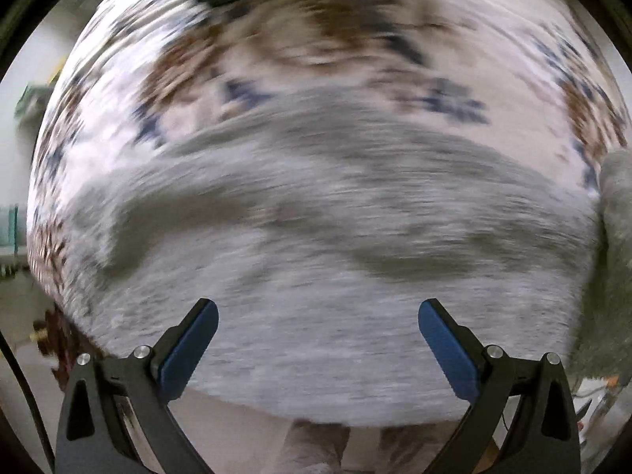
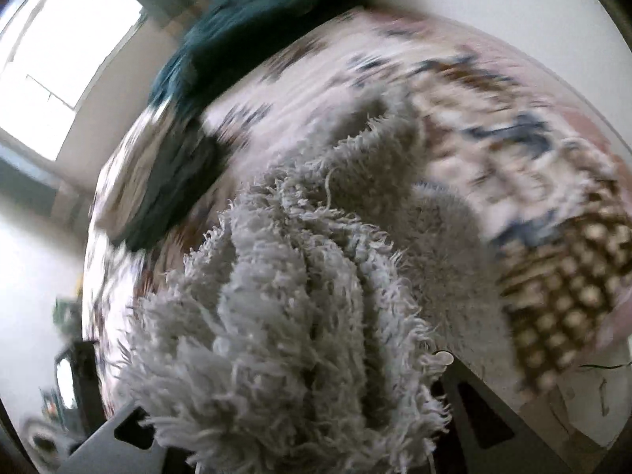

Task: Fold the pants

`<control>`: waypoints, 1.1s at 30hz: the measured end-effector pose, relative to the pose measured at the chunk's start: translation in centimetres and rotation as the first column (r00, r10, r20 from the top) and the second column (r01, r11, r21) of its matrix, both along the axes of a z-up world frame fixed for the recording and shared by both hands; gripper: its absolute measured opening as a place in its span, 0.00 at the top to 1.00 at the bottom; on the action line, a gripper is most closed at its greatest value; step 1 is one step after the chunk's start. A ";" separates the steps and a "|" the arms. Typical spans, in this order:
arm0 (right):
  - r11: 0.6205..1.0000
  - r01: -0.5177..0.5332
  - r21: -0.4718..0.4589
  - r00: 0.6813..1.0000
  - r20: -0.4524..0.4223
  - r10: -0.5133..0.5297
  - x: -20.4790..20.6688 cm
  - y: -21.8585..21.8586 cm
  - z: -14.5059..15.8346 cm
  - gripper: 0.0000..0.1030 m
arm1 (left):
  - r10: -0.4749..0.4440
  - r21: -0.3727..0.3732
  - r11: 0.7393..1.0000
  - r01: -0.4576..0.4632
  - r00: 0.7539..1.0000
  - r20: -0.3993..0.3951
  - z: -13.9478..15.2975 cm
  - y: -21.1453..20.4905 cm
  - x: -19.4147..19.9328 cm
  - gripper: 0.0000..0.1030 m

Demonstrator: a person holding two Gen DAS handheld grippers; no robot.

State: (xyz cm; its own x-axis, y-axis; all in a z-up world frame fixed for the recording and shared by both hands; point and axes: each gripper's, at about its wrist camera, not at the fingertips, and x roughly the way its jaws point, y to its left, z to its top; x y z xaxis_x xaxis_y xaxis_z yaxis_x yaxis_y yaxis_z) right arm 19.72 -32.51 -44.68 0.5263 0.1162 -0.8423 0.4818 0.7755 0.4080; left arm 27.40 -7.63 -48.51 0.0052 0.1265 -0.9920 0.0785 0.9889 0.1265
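**Mid-fold: one end of the pants lifted**

The fluffy grey pants [image 1: 316, 237] lie spread on the patterned bedspread [image 1: 276, 39], reaching its near edge. The right gripper [image 2: 300, 414] is clamped on a bunched end, raised above the bed. The left gripper [image 1: 318, 335] hangs over the cloth, fingers apart, holding nothing. Next, I judge, the raised end needs carrying across and laying square.

The grey fleecy pants [image 1: 316, 237] cover most of the near half of the bed [image 1: 276, 59], right up to its near edge. Toward the far edge the patterned bedspread lies bare, with room to pass, up to a dark green cloth [image 2: 189, 91] heaped along that edge. A bunch of fleece [image 2: 276, 335] fills the right gripper's [image 2: 300, 426] front.
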 end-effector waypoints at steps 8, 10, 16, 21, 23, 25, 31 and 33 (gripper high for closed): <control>0.928 -0.373 -0.018 0.913 -0.187 0.363 4.3 18.7 -8.2 0.85 | 0.219 0.072 0.973 -0.219 0.976 0.012 -0.3 14.9 -1.9 0.00; 0.898 -0.439 -0.013 0.867 -0.270 0.420 4.7 21.5 -10.0 0.74 | 0.275 0.075 0.959 -0.274 0.961 0.002 -0.5 17.6 -2.4 0.00; 0.873 -0.454 0.177 0.855 -0.189 0.483 4.1 20.4 -6.2 0.16 | 0.351 -0.080 0.933 -0.351 0.936 -0.021 0.2 19.4 -1.9 0.00; 0.940 -0.308 0.146 0.908 -0.251 0.336 1.3 12.6 -2.7 0.16 | 0.200 -0.327 0.923 -0.202 0.979 -0.041 0.2 12.6 0.5 0.00; 0.963 -0.240 0.125 0.919 -0.291 0.267 0.4 9.2 -2.7 0.16 | 0.125 -0.383 0.914 -0.137 0.991 -0.057 -1.1 9.7 1.7 0.00; 0.982 -0.161 0.095 0.920 -0.346 0.185 -1.0 6.0 -3.4 0.16 | 0.034 -0.406 0.912 -0.063 0.996 -0.079 -3.1 6.4 2.8 0.00; 0.993 0.031 0.116 0.910 -0.414 0.020 -4.4 -0.5 -6.3 0.16 | -0.195 -0.398 0.906 0.143 0.976 -0.094 -7.5 -1.2 3.2 0.70; 0.992 0.043 0.116 0.909 -0.416 0.010 -4.7 -1.5 -7.1 0.16 | -0.202 -0.422 0.893 0.155 0.977 -0.068 -6.6 -1.8 2.6 0.82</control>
